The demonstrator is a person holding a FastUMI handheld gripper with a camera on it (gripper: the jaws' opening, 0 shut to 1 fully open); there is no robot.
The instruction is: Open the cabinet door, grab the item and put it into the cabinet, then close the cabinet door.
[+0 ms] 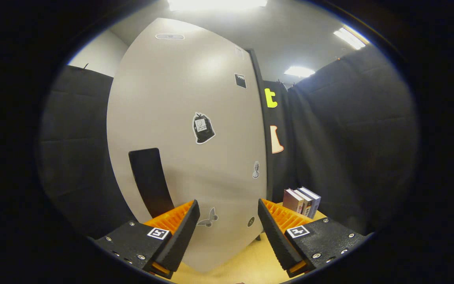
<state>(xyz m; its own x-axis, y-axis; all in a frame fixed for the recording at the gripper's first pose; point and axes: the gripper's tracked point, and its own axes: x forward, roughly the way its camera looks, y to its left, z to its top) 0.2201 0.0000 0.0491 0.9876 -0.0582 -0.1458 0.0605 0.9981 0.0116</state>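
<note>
The gripper (229,223) faces the cabinet door (187,130) almost square on, its two fingers spread wide apart with nothing between them. The door is a tall pale panel standing on the desk (250,264), dotted with small stickers, and it looks shut or close to shut: its right-hand edge runs beside a dark upright strip, and no opening into the cabinet shows. The relation that matters is the dark handle (150,181), a long narrow bar set low on the door near its left-hand edge. It lies ahead of the fingers and off to the left, just beyond and above the left finger's tip, not in the gap between them. Its long axis runs nearly upright, leaning a little, so the fingers, which open side to side, are already turned the right way to close across its width; by my judgement the claw needs to shift left and forward before it can take hold. Whether the bar stands proud of the panel cannot be told from here. The item to stow appears to be the small stack of boxes (302,202) standing upright on the desk's far right part, beyond the right finger and just right of the door's edge, against the black cloth wall (349,138).
</note>
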